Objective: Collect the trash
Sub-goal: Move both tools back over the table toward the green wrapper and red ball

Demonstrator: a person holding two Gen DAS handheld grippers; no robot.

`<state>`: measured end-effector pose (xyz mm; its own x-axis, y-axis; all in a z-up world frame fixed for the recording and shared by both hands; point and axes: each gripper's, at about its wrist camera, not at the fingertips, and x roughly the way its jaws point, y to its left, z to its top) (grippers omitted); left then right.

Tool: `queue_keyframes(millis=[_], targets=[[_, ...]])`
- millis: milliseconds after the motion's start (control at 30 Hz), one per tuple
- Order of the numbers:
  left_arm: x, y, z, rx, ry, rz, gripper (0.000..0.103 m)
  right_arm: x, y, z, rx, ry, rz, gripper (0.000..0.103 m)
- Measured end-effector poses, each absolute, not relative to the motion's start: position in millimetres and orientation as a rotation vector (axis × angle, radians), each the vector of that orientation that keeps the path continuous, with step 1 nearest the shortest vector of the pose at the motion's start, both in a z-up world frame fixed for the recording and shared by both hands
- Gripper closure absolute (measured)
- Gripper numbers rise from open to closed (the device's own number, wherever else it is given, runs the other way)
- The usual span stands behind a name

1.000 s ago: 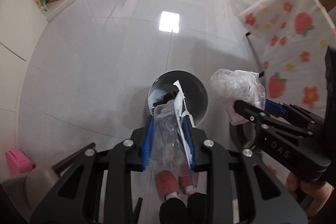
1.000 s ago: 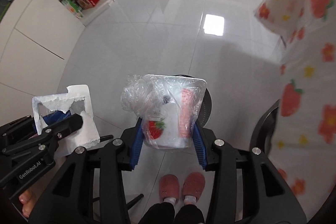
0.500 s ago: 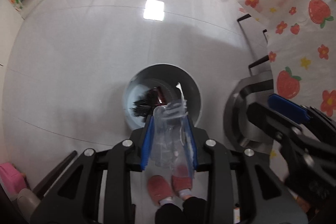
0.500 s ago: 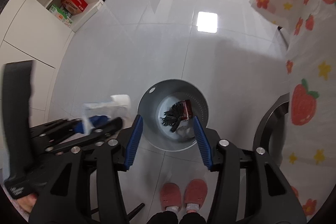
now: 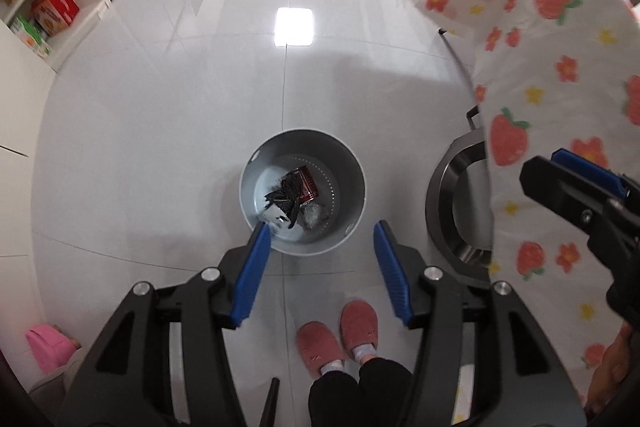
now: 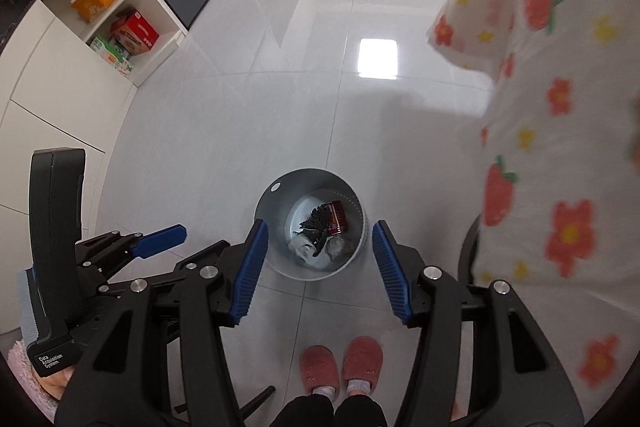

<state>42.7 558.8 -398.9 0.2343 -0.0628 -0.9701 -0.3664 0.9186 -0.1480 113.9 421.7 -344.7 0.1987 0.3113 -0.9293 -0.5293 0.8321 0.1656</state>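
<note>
Left wrist view: the left gripper (image 5: 320, 259) is hanging above the grey bin (image 5: 302, 197) on the floor, its fingers opening with nothing between them; trash (image 5: 294, 195) is lying inside; right wrist view: the right gripper (image 6: 318, 259) is hovering over the bin, fingers standing wide and empty.

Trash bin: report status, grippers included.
Left gripper opening, empty. Right gripper open, empty. Trash bin below holds red can, black scrap, clear wrappers. Nothing blocking.
</note>
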Motion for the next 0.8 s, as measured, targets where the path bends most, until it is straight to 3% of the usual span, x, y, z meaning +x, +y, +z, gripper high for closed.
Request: queue_keyframes(millis=[133, 200, 400, 800], targets=[[29, 535, -337, -0.345, 1.292, 0.203, 0.047, 95, 390, -287, -0.199, 1.190, 0.580, 0.042], [23, 520, -304, -0.327, 1.268, 0.199, 0.038, 85, 369, -257, -0.186, 1.165, 0.559, 0.038], [10, 465, -221, -0.275, 1.210, 0.137, 0.036, 58, 282, -178, -0.125, 1.101, 0.453, 0.037], [21, 310, -139, -0.180, 1.133, 0.020, 0.036, 45, 95, -109, -0.033, 1.013, 0.272, 0.037]])
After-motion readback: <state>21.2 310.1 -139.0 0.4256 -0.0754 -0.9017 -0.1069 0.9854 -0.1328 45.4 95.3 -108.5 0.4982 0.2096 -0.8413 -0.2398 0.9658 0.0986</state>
